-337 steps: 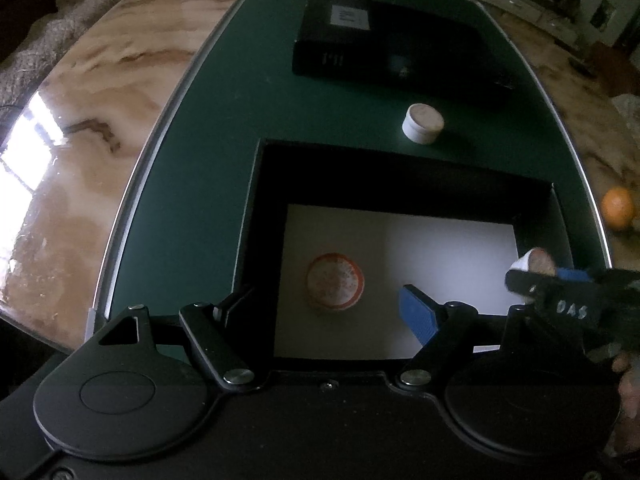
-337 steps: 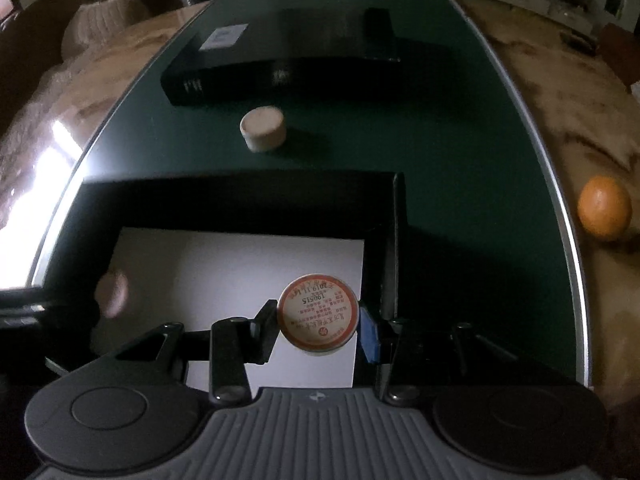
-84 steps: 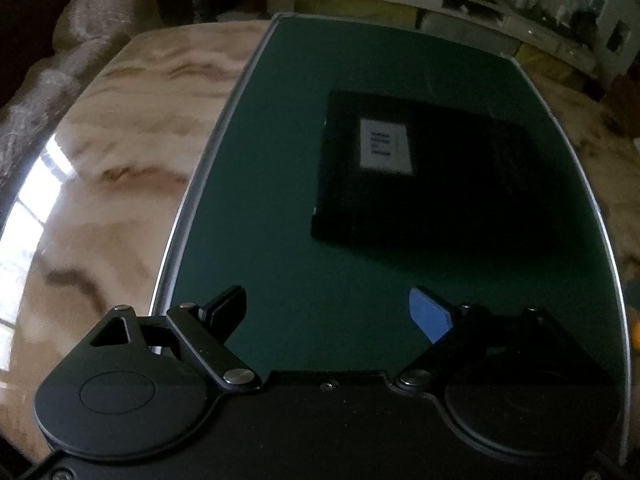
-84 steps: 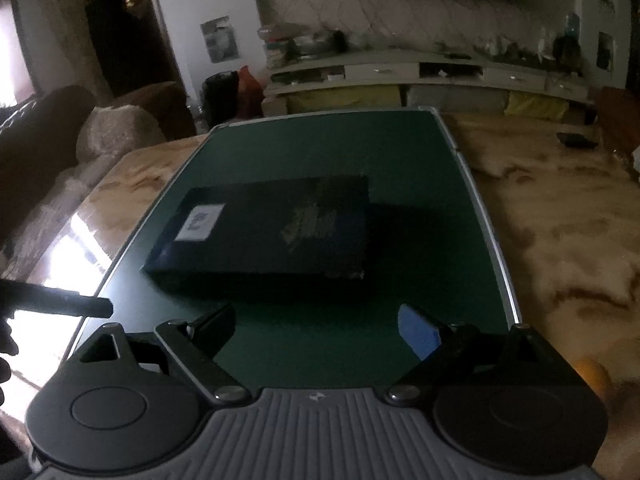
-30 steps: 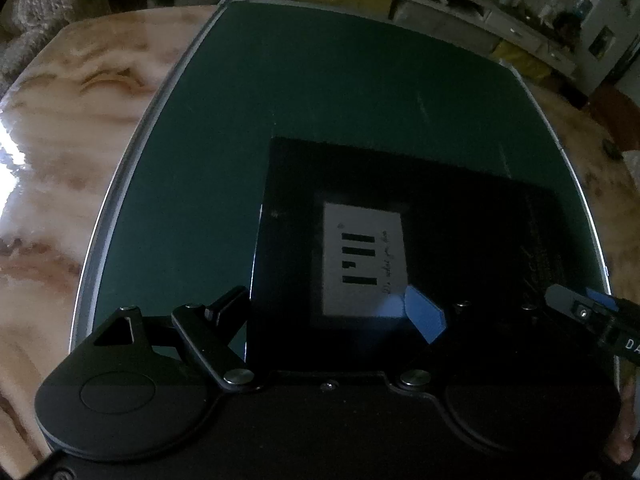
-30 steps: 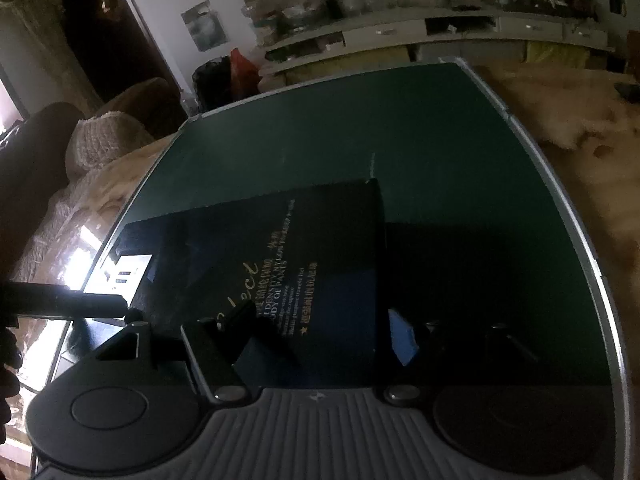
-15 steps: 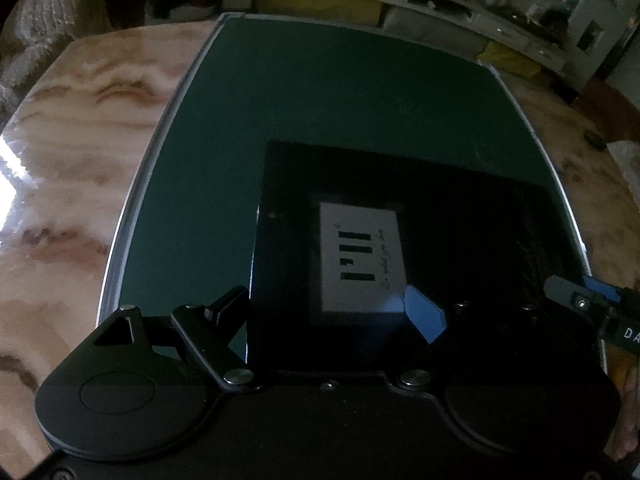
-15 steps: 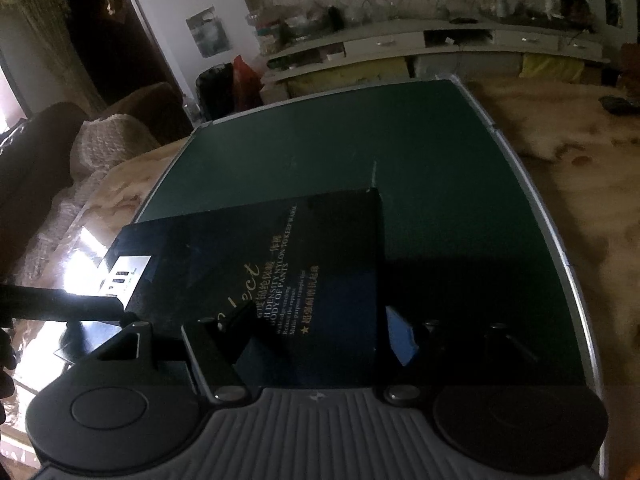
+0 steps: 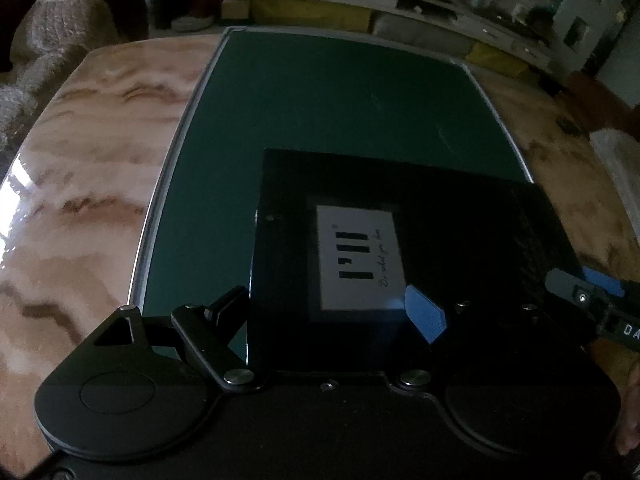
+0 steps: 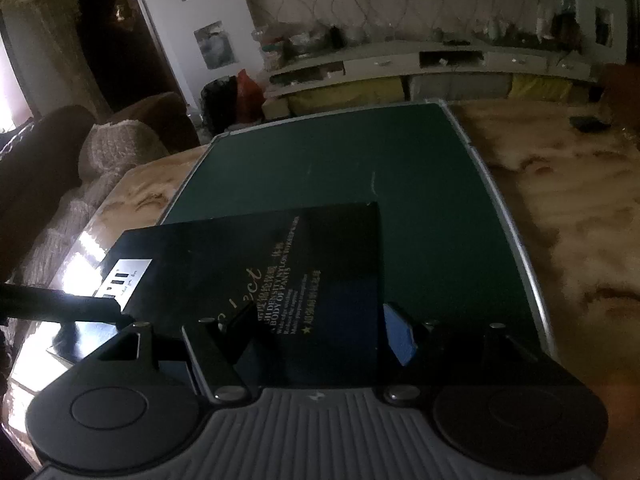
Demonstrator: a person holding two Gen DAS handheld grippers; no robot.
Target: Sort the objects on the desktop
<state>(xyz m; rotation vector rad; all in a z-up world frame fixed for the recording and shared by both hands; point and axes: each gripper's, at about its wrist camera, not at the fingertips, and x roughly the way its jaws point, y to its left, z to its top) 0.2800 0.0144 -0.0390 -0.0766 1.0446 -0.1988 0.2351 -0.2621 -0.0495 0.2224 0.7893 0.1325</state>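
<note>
Black box lid point(image 9: 440, 216) hung above the green mat point(image 9: 328, 92), clamped at its near corners: left gripper point(image 9: 336, 312) gripped the white-labelled end, right gripper point(image 10: 320, 332) the gold-lettered end beside it.

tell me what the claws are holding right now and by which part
Both hold the flat black box lid: the left claw grips its near edge by the white label, the right claw its other near corner.

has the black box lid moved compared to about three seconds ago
Yes. The black box lid lay flat in the middle of the green mat; now it is lifted between both grippers, its right side past the mat's right edge.
</note>
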